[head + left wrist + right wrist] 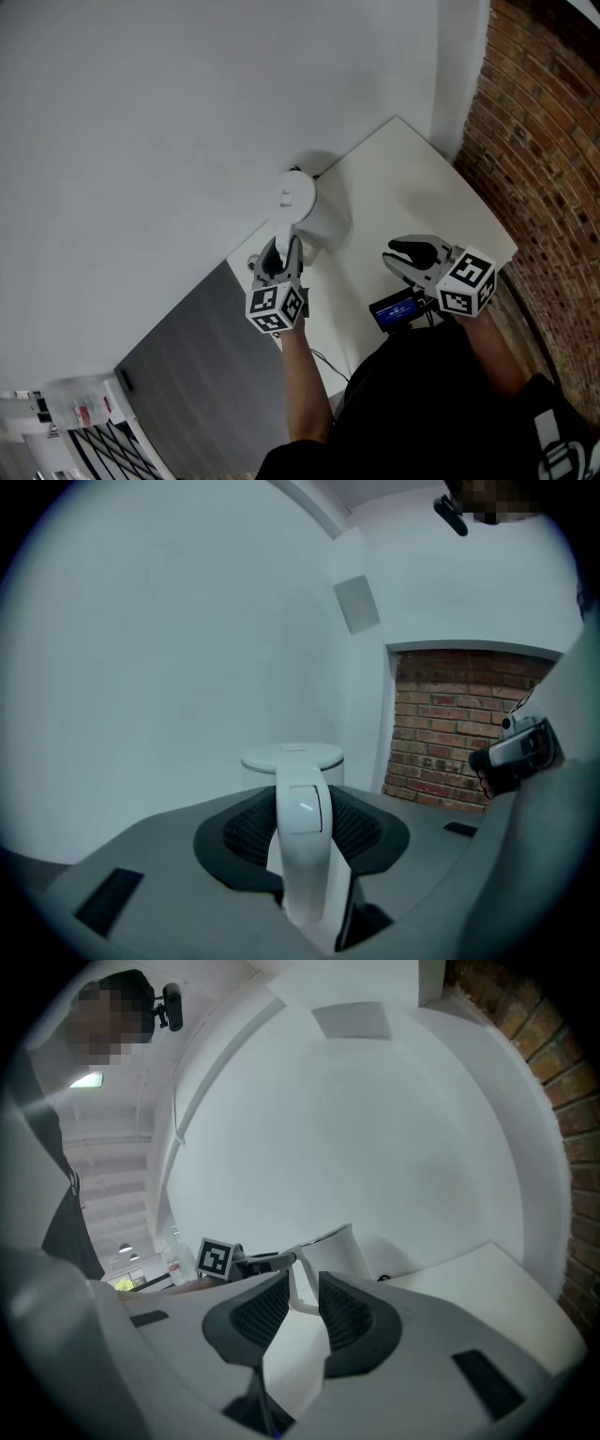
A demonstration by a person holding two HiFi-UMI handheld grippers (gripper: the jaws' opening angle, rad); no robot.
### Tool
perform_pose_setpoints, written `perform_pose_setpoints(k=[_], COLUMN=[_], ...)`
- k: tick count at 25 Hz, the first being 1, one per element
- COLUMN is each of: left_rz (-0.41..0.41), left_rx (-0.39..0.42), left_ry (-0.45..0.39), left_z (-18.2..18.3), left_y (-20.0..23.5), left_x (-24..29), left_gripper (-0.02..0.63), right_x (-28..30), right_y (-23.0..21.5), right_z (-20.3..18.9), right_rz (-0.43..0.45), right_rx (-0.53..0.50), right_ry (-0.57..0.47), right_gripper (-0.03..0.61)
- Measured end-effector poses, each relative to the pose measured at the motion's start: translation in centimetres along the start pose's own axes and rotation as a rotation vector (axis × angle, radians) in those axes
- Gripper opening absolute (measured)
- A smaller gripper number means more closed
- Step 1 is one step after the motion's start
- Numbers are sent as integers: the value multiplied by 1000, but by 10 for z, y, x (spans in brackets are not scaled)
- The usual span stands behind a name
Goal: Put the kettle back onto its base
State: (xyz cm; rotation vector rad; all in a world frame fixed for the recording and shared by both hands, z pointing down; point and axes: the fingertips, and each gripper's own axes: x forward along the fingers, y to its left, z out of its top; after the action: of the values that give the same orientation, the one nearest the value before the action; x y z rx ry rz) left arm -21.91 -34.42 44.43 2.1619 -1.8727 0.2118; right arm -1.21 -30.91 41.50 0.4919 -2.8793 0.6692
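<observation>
A white kettle (307, 214) stands upright on the white table (412, 178), close to the wall. I cannot make out its base under it. My left gripper (282, 255) reaches in from the table's left edge, and its dark pads (251, 829) are shut on the kettle's white handle (302, 855). The round lid (292, 757) shows beyond the handle. Out to the right of the kettle, my right gripper (401, 255) hovers over the table, open, with nothing between its pads (352, 1321). The kettle (330, 1252) appears past them, farther off.
A brick wall (544, 141) runs along the table's right side, and a plain white wall (187, 112) rises behind the kettle. Left of the table edge lies grey floor (187, 366). A dark cord end (296, 170) shows behind the kettle.
</observation>
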Motion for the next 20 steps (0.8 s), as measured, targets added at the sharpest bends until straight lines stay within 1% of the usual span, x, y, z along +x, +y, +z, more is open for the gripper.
perform_pose_setpoints(k=[3,5,11,14,17,20], left_rz=[2,0,-34,-21,4,27], left_rx=[-28,-23,64,83,57,-20], left_ry=[-14,-16,18,34,71,95], left_z=[3,4,-5,-9,-21,-31], left_y=[3,0,-22,-29,-34,-33], left_x=[3,2,-5,-11,-15,-15], left_gripper=[172,172,172,172,172,173], right_x=[0,0,2,2,2,3], right_y=[-1,0,0,0,-1,-1], right_z=[0,0,-1,0,0,0], right_rz=[-2,-2,5,6,5,7], right_rx=[0,0,1,2,3,4], right_ry=[0,-1,5,5,5,6], right_gripper=[104,104,104,104,104,104])
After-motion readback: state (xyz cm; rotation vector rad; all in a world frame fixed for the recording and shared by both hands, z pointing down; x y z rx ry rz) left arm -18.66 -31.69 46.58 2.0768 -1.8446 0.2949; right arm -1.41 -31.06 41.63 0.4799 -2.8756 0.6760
